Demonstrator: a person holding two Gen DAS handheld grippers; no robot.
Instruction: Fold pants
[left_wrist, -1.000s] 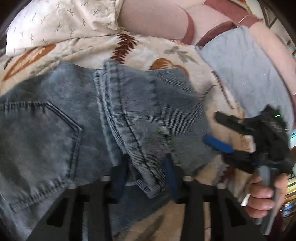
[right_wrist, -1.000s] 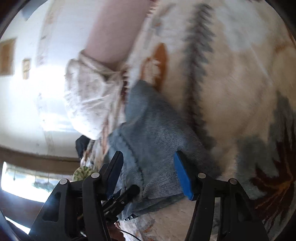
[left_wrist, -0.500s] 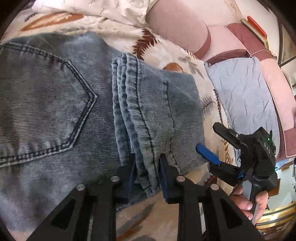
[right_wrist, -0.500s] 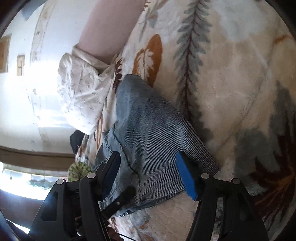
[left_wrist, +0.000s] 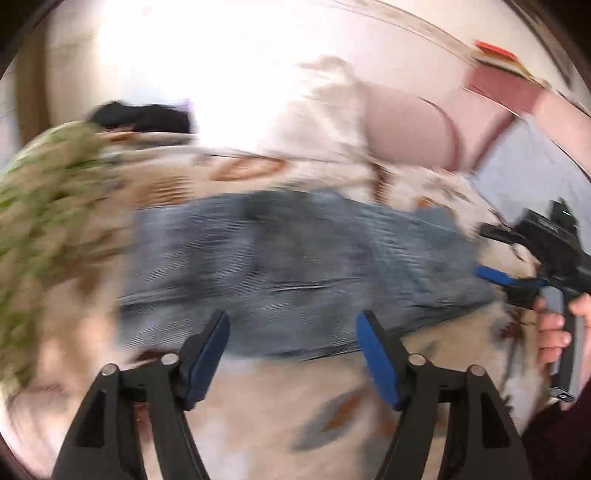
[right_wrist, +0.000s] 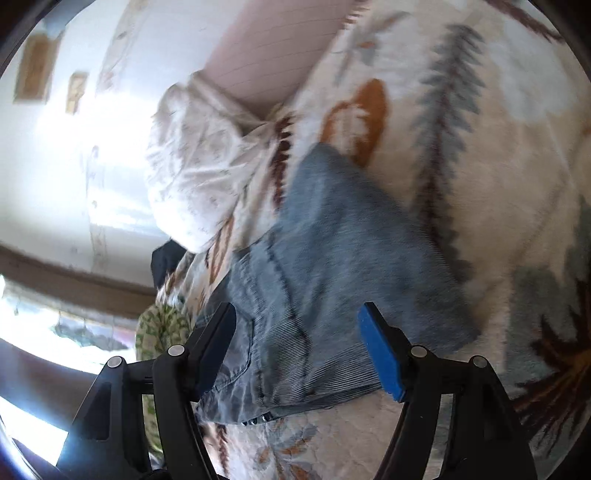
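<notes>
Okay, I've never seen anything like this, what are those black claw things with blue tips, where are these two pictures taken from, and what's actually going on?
Those are two hand-held grippers; a person works one in each hand, and each carries a wide-angle camera looking along its fingers. One picture is from the left gripper, the other from the right gripper. Folded blue jeans lie on a leaf-patterned bedspread, a white pillow beyond. Both sets of jaws stand open and hold nothing; the left's have just been opening, clear of the denim. The left view, blurred, also shows the right gripper in the person's hand.

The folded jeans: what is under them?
The jeans lie on a leaf-patterned bedspread, which shows all around them. Whether anything else lies beneath them cannot be seen; the denim covers it.
</notes>
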